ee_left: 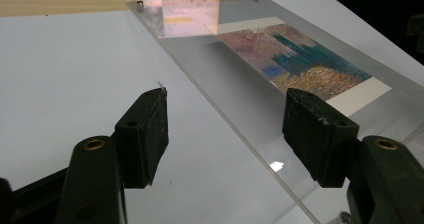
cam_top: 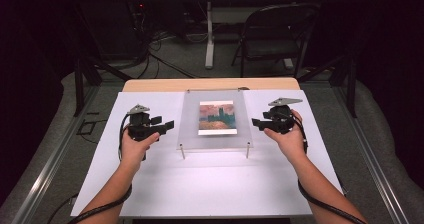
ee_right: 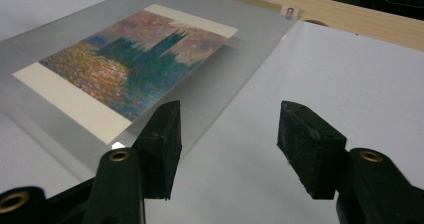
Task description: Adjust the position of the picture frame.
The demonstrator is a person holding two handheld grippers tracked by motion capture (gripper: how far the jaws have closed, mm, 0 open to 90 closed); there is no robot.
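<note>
A white sheet point(cam_top: 150, 184) covers the table; at its centre stands the clear acrylic frame point(cam_top: 190, 129) on small posts, long axis running away from the person, a painted print point(cam_top: 216, 117) inside. The left gripper point(cam_top: 167, 125) and right gripper point(cam_top: 256, 123) flank the frame about equally near, each facing one long edge, jaws wide and empty.

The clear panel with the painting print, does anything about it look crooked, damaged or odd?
Nothing stands out. The clear panel sits square on its standoff pegs, the print lies flat and straight under it, and both grippers are open beside it.
</note>
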